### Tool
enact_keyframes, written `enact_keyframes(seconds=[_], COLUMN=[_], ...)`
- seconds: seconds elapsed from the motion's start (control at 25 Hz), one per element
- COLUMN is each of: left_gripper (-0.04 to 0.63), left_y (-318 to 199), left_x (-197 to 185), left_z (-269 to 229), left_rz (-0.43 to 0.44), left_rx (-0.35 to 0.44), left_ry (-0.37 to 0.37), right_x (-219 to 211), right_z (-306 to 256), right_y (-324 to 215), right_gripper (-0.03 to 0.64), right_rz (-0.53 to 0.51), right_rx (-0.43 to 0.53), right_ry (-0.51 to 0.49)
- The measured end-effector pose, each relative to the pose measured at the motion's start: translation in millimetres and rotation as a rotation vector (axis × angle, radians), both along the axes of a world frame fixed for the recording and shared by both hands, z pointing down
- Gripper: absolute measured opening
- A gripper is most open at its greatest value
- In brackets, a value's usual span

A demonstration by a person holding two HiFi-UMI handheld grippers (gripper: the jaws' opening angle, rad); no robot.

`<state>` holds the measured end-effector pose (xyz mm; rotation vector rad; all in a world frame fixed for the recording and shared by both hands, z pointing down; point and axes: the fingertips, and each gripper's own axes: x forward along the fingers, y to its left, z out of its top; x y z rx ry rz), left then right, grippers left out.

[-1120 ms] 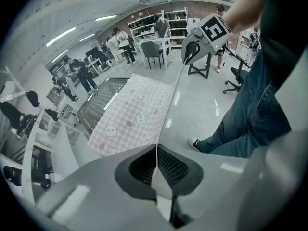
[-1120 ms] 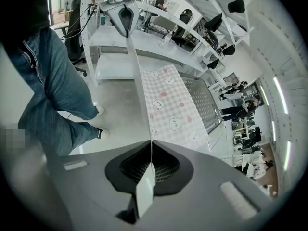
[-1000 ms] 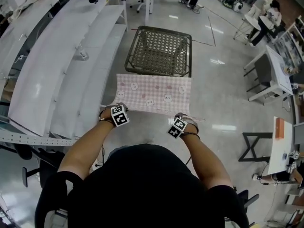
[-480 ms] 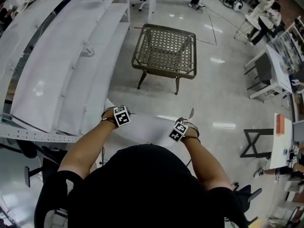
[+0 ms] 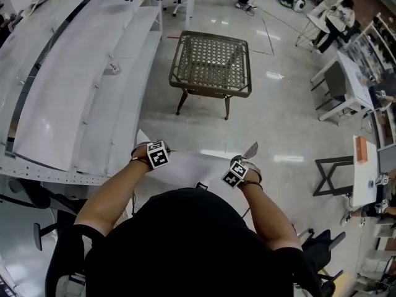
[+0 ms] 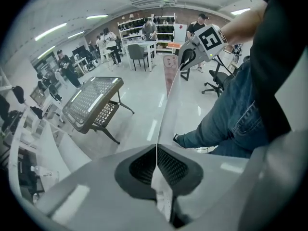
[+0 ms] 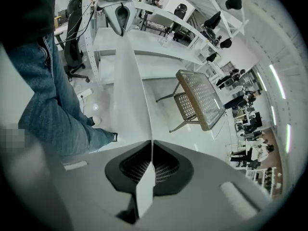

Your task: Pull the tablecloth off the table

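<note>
On the far left run long white benches (image 5: 74, 91). Next comes the left gripper (image 5: 156, 155), held by the person (image 5: 185, 240) and pointing steeply down. Its two fingers (image 6: 139, 165) are squeezed tight together on one top corner of the tablecloth (image 5: 193, 166). A little flap of cloth pokes out past the pinch, toward the camera.

From there the tablecloth is pulled in a straight line across the front of the person. Its long way goes from side to side, from one gripper to the other. It is up in the air close to the person's body. It is well apart from the table (image 5: 210, 64), which stands farther off on the shiny floor (image 5: 278, 129).

Only the plain white side of the cloth shows. In the head view its lower part is hidden under the person's head and shoulders, so how far down it hangs cannot be seen. In the gripper views it is a thin sheet seen almost edge-on, beside legs in blue jeans (image 6: 226, 124).

On the right, the right gripper (image 5: 238, 173) also points steeply down. Its fingers (image 7: 166, 167) are shut tight on the other top corner, with a small flap poking out there too
</note>
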<state>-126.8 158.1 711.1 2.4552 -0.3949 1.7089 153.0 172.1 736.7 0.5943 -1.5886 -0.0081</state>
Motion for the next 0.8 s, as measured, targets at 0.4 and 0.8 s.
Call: enact_keyframes(seconds=[0.4,0.8], left_gripper=[0.0,0.0], left_y=[-17,-47], left_x=[-4,-9], left_z=[-59,-125], left_rz=[-0.006,-0.048], left_rx=[0.141,0.266], left_ry=[0.053,0.098], right_x=[-4,-7], right_z=[-64,-129], right_y=[-17,-37], right_gripper=[0.026,0.026], right_rz=[0.072,0.102], right_rx=[0.154,0.28], right_ry=[-0.031,-0.077])
